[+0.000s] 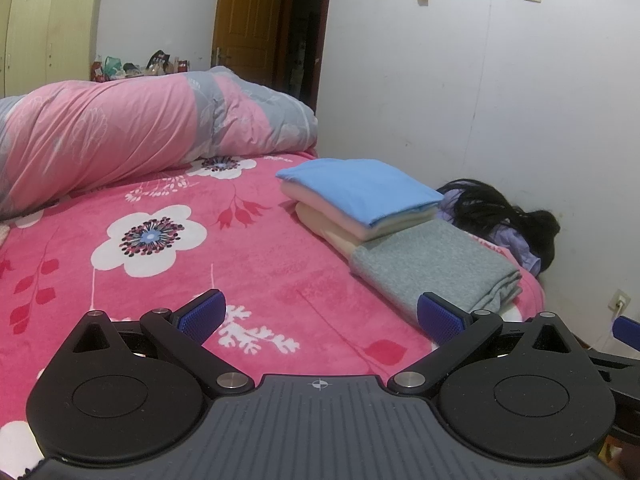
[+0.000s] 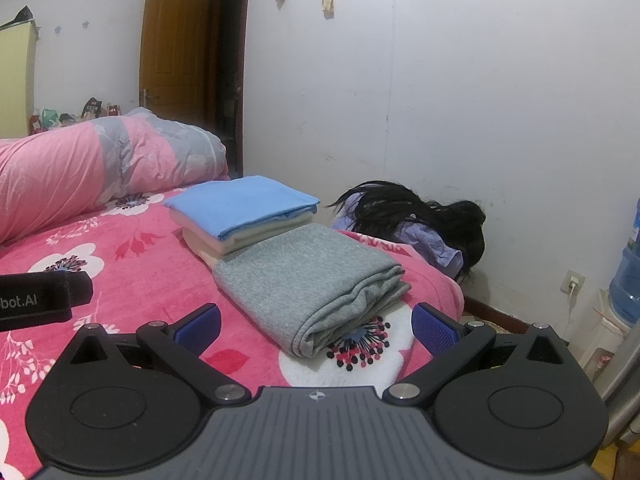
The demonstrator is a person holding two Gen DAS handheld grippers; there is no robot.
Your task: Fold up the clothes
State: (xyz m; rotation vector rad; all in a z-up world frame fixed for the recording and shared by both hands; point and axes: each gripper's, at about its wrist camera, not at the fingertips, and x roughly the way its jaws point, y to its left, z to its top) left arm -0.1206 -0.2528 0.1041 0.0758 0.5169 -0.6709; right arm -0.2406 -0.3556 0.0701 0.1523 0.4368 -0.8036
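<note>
Both claws, left [image 1: 322, 314] and right [image 2: 316, 326], hang released over the pink floral bed [image 1: 168, 264]. Folded grey garment [image 2: 308, 284] lies near the white wall [image 2: 480, 120], touching the blue-topped stack [image 2: 244, 204].

Each gripper, left gripper [image 1: 320, 316] and right gripper [image 2: 316, 322], has a ribbed grey body printed with a small crosshair mark, two round black housings, black link arms with silver screws, and blue textured pads on its jaws
</note>
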